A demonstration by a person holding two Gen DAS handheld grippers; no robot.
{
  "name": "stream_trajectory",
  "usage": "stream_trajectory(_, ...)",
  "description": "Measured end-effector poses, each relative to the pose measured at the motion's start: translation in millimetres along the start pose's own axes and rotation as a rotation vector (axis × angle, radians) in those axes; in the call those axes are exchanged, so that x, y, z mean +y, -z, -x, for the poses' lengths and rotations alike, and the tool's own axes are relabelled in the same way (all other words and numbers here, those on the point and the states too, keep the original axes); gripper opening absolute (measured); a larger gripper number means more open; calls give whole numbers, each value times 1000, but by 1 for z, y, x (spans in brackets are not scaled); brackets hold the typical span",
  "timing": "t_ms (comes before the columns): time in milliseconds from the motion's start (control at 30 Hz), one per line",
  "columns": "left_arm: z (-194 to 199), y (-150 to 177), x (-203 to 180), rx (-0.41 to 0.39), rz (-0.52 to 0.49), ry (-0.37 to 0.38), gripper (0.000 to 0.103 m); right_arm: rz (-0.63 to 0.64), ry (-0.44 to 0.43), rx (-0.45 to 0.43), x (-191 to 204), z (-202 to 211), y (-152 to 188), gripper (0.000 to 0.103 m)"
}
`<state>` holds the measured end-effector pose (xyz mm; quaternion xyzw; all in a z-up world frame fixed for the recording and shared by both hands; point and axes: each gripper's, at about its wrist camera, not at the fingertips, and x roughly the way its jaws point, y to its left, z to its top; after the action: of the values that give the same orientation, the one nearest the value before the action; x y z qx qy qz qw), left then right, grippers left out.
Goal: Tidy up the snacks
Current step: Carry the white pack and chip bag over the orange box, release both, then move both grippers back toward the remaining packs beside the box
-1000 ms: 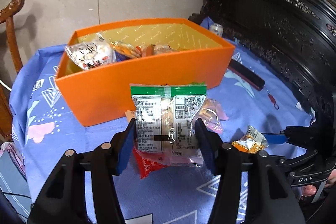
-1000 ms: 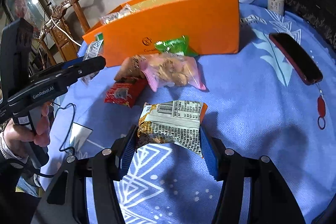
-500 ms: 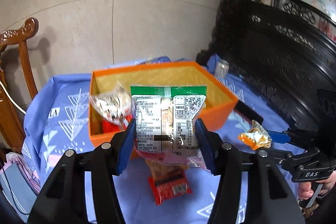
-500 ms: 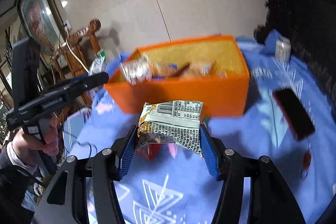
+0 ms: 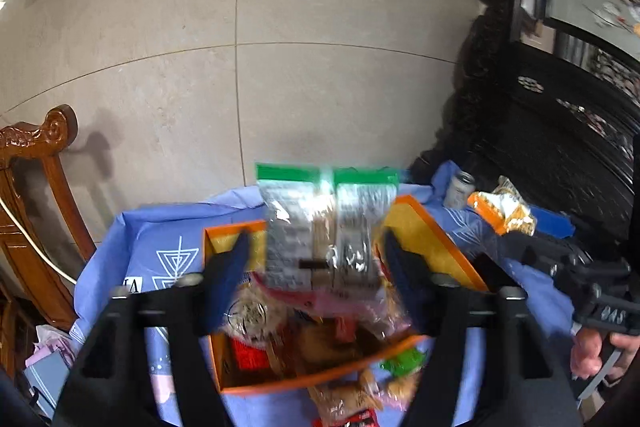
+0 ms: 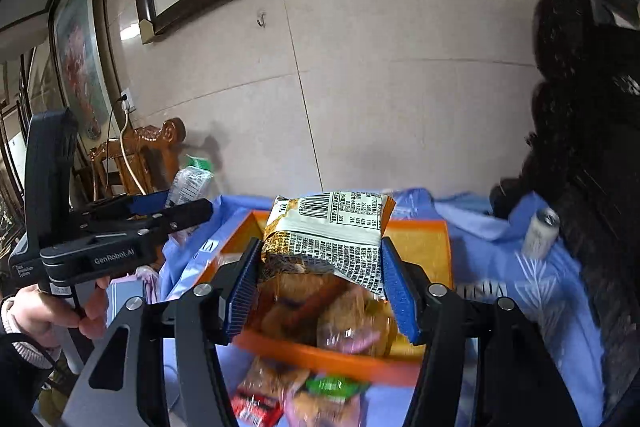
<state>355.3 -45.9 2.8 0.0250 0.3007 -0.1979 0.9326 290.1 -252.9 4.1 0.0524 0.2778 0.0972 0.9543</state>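
My left gripper [image 5: 316,247] hangs above the orange box [image 5: 432,227], its jaws opening. A clear snack packet with a green top [image 5: 326,227] is blurred between the pads, with a gap at the left pad. The box holds several snacks. My right gripper [image 6: 320,247] is also over the orange box [image 6: 420,247], its jaws opening. Its pads still touch the sides of an orange and white snack packet [image 6: 328,227]. That orange and white packet [image 5: 502,211] also shows at the right of the left wrist view, and the left gripper [image 6: 180,211] shows at the left of the right wrist view.
Loose snacks [image 6: 320,391] and a red packet [image 6: 252,403] lie on the blue cloth [image 6: 500,227] in front of the box. A small can [image 6: 540,235] stands at the back right by dark carved furniture. A wooden chair [image 5: 40,187] is at the left.
Both grippers rose and moved forward from the cloth to above the orange box with their packets. The left jaws widened and the green-topped packet came loose.
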Motion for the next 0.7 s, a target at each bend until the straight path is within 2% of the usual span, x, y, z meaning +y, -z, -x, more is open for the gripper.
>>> stream_trajectory(33,-5,-4,2,10,17,-29,99,1,22,14,0,-6,-4,74)
stream_trajectory(100,-7,-7,4,24,42,-74,99,-9,37,-2,1,-4,-4,75)
stream_trajectory(233,5,13,5,14,61,-49,99,-27,5,-20,10,12,16,81)
stream_trajectory(333,13,43,4,37,84,-41,99,-77,-15,20,14,17,40,89)
stream_trajectory(400,19,65,0,55,90,-33,99,-100,-23,46,17,19,55,89)
stream_trajectory(533,29,106,-6,96,107,-19,99,-133,24,83,23,27,92,96)
stream_trajectory(700,33,150,-3,187,172,7,99,-153,79,124,31,38,123,98)
